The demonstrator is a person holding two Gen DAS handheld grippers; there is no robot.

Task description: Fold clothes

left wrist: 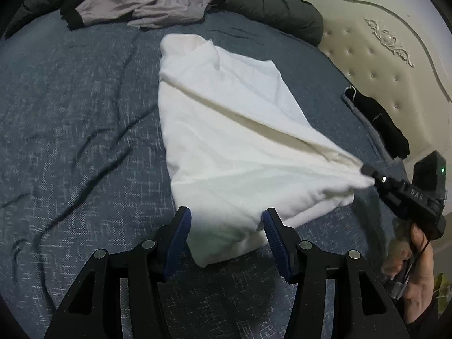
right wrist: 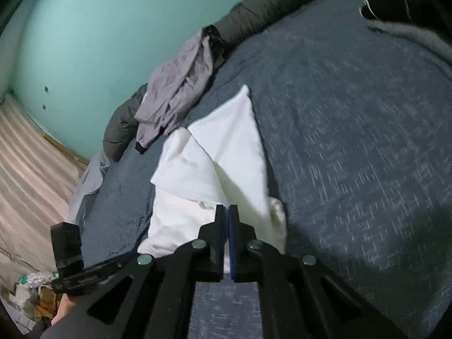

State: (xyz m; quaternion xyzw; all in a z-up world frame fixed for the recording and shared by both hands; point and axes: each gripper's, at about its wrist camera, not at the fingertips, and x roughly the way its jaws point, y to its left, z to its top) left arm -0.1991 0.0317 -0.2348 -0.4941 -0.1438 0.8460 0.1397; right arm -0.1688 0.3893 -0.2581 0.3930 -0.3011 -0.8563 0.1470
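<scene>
**Item: white garment, fold in progress, on bed**

Location: the white garment (left wrist: pixel 226 141) is laid mid-bed on the blue-grey bedspread (left wrist: pixel 70 113), partly doubled over, one corner drawn taut toward the headboard-side edge.

Grippers: the right gripper (right wrist: pixel 228 214) is clenched on a bunched corner of the white cloth, the blue pads pressed together with fabric between. The left gripper (left wrist: pixel 226 220) is spread wide, its jaws standing either side of the near hem, nothing gripped.

Step, as judged: a corner is being pulled across for a fold. Next, the near hem would probably need to be pinched by the left gripper, so both corners can be carried over evenly.

Materials: soft, thick, matte white knit, creased in long diagonal ridges; bedspread woven, flecked, wrinkled. Also noted: grey garment (left wrist: pixel 147 2) crumpled at the far edge; dark padded jacket (left wrist: pixel 276 8); black item (left wrist: pixel 381 124) beside the tufted cream headboard (left wrist: pixel 381 56).
</scene>
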